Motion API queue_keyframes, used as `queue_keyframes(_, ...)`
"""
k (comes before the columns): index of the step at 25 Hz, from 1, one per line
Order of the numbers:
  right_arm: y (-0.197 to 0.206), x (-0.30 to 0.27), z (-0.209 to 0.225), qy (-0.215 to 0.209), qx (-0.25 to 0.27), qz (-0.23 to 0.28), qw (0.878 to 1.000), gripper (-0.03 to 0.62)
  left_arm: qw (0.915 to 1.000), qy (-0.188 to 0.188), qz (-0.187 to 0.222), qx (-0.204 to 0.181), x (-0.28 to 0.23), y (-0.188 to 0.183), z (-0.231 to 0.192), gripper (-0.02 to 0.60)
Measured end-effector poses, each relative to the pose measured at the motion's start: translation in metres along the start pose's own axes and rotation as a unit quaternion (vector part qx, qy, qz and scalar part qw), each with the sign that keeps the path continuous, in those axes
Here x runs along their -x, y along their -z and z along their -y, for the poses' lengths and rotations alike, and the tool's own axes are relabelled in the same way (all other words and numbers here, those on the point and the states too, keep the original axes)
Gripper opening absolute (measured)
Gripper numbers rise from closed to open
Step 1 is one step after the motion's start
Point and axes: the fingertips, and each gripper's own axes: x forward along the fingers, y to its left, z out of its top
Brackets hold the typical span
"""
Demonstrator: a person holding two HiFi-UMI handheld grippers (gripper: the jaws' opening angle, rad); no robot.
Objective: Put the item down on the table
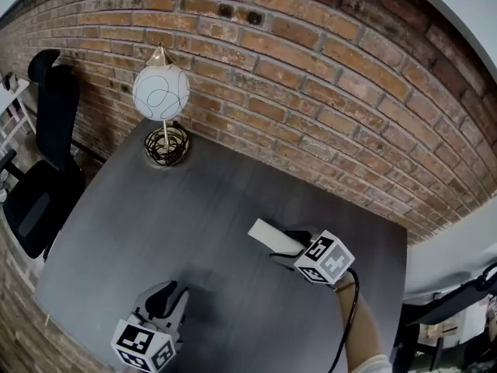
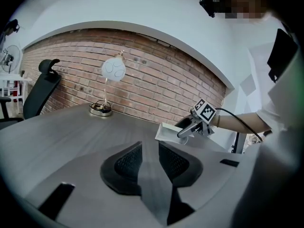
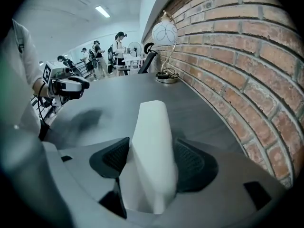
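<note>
Jaws of right gripper (image 3: 153, 159) pinch smooth white tapered block (image 3: 151, 125); left gripper (image 2: 150, 159) narrowly parted.

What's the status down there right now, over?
Left gripper empty, jaws slightly apart. Right gripper clamped on white block, low over table. Nothing beneath; lamp stands far off.

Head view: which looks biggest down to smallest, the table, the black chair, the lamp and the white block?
1. table, fills most of the picture.
2. black chair, partly cut off at the left edge.
3. lamp, narrower than the chair.
4. white block, smallest, even though it sits nearer the camera than the lamp.
</note>
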Motion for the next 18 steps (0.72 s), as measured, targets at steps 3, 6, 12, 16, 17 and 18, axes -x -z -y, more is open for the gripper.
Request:
queue_keyframes(3, 0.001, -0.006, 0.012, 0.007, 0.011, -0.016, 1.0, 0.314, 0.9999, -0.006, -0.003, 0.011, -0.004, 0.0, -0.003, 0.121)
queue_keyframes(6, 0.005, -0.014, 0.025, 0.016, 0.018, -0.03, 0.999, 0.316, 0.9997, -0.005, -0.005, 0.023, -0.008, -0.002, -0.002, 0.121)
queue_keyframes(12, 0.014, -0.03, 0.041, 0.028, 0.03, -0.044, 0.998, 0.316, 0.9997, -0.006, -0.01, 0.021, -0.017, 0.001, -0.007, 0.121)
queue_keyframes(16, 0.02, -0.04, 0.046, 0.03, 0.03, -0.047, 0.998, 0.316, 0.9996, -0.008, -0.015, 0.022, -0.021, 0.005, -0.01, 0.121)
queue_keyframes(17, 0.021, -0.042, 0.047, 0.029, 0.03, -0.048, 0.998, 0.316, 0.9996, -0.009, -0.016, 0.022, -0.022, 0.006, -0.011, 0.121)
queue_keyframes(18, 0.023, -0.044, 0.047, 0.029, 0.03, -0.049, 0.998, 0.316, 0.9996, -0.009, -0.018, 0.022, -0.022, 0.008, -0.011, 0.121)
